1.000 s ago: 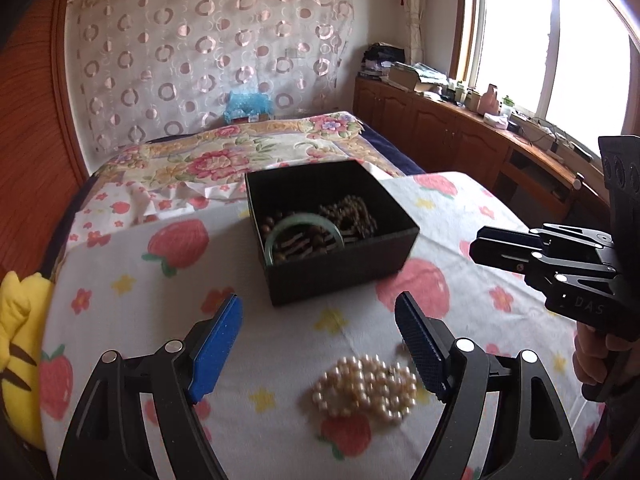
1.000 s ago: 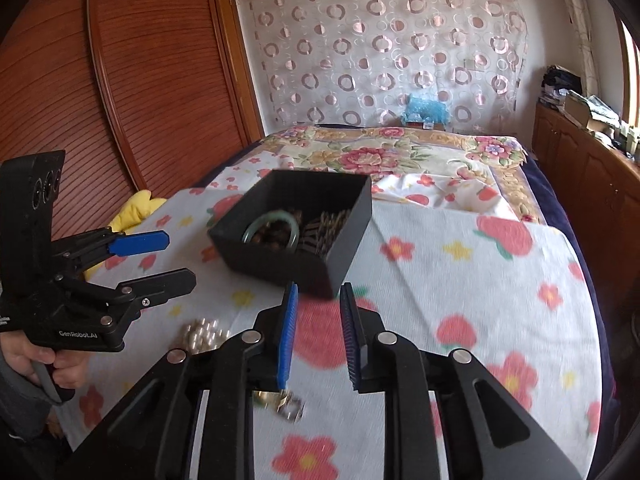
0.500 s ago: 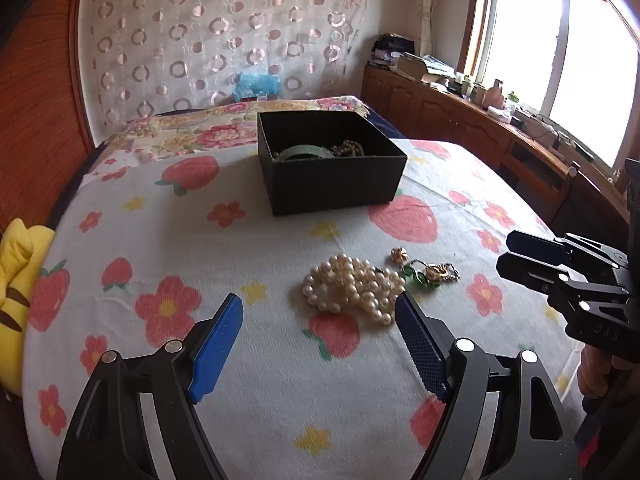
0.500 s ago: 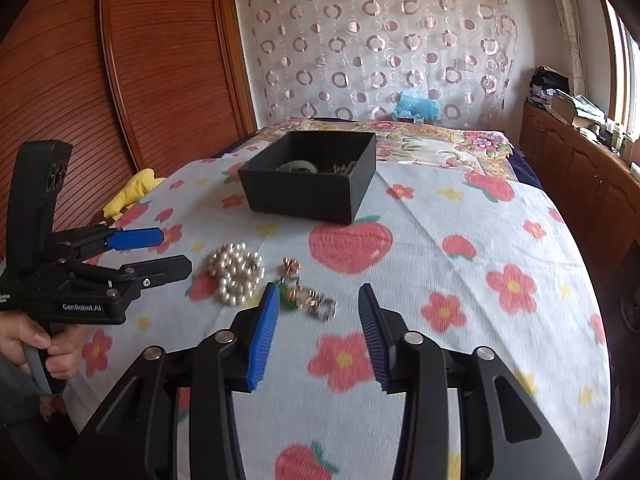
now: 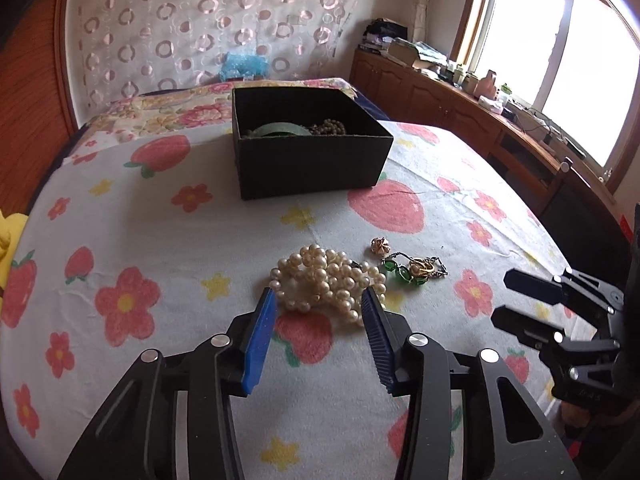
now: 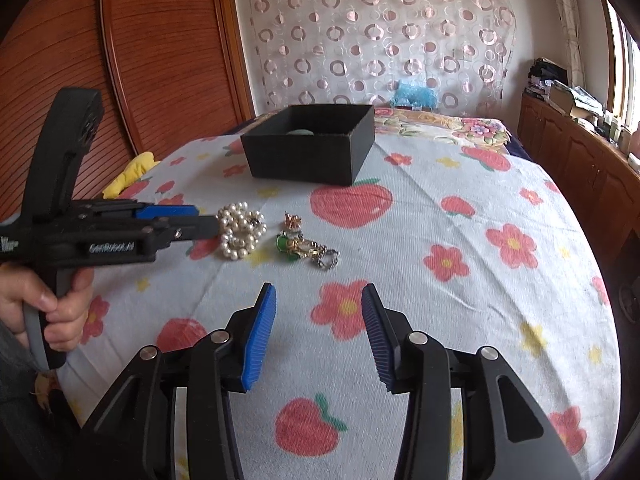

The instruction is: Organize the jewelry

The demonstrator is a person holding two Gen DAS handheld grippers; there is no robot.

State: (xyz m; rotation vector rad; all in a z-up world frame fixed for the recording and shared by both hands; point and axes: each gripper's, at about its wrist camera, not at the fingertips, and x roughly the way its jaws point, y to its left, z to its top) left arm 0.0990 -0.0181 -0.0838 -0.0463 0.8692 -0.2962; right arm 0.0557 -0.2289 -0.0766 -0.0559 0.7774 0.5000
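Observation:
A bunch of white pearls lies on the flowered tablecloth. My left gripper is closing, its blue pads on either side of the pearls' near edge, not visibly pressing on them. Just right of the pearls lie a green-and-gold chain piece and a small gold flower piece. My right gripper hangs open over bare cloth, short of the chain piece, with nothing between its fingers. Farther back stands the black box with a green bangle and dark beads inside.
A yellow plush toy lies at the table's left edge. A hand grips the left tool's handle. Behind the table is a bed with a floral cover. Wooden cabinets run under the window on the right.
Both grippers drew back from the box and sank toward the loose jewelry. The left jaws narrowed around the pearls. The right jaws widened from nearly shut.

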